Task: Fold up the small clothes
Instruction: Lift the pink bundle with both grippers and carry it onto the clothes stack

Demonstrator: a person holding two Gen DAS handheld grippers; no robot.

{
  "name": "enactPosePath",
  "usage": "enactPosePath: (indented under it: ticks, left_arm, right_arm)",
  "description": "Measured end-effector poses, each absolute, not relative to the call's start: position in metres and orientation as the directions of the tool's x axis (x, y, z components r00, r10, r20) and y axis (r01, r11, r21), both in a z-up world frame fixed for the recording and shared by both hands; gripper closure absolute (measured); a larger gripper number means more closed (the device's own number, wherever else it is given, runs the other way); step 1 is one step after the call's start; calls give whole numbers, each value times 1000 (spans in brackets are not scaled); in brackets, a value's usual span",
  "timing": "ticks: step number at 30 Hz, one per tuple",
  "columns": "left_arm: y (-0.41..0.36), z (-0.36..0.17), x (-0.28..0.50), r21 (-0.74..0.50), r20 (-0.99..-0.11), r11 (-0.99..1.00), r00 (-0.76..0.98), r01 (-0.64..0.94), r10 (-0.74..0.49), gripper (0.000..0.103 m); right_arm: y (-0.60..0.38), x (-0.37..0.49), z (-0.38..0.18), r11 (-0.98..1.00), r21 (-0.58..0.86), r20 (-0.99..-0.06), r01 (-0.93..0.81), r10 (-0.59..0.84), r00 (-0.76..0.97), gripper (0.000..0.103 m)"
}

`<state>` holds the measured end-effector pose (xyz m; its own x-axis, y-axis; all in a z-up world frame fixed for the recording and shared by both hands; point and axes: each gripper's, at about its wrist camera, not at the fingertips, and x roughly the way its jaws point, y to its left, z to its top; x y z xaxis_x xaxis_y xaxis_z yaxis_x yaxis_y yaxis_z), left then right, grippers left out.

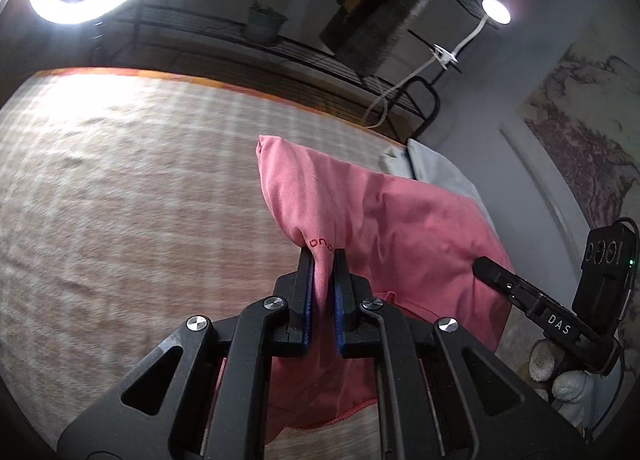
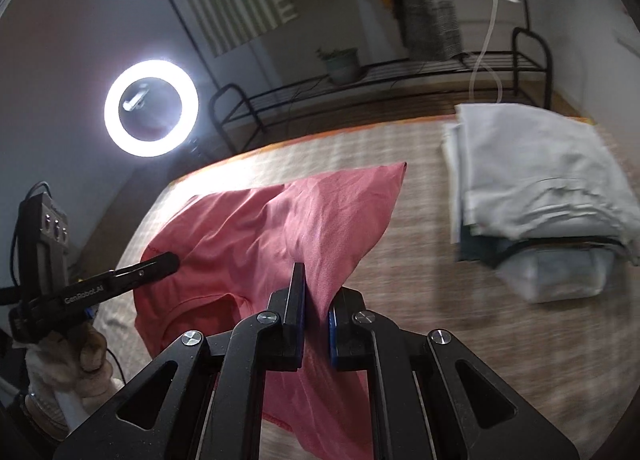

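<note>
A pink garment (image 1: 392, 228) hangs stretched between my two grippers above a checked beige tablecloth (image 1: 120, 200). My left gripper (image 1: 323, 256) is shut on one edge of it, near small red lettering. My right gripper (image 2: 318, 284) is shut on another edge of the pink garment (image 2: 260, 228). The right gripper also shows in the left wrist view (image 1: 480, 264) at the cloth's right side. The left gripper shows in the right wrist view (image 2: 172, 258) at the cloth's left side. The cloth's lower part droops below both grippers.
A stack of folded grey and dark clothes (image 2: 536, 180) lies on the table's right side; its corner shows in the left wrist view (image 1: 436, 164). A ring light (image 2: 151, 107), a black metal rack (image 2: 380, 76) with a plant pot (image 2: 340, 64) and a clip lamp (image 1: 496, 10) stand behind the table.
</note>
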<state>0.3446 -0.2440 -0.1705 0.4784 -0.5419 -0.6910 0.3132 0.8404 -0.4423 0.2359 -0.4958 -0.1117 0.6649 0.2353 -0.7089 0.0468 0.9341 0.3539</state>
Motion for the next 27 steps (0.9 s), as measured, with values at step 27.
enactPosePath:
  ticks: [27]
  left_arm:
    - [-534, -159, 446, -341, -656, 794, 478, 503, -584, 97]
  right_arm:
    - [-742, 271, -92, 956, 180, -668, 233, -55, 742, 96]
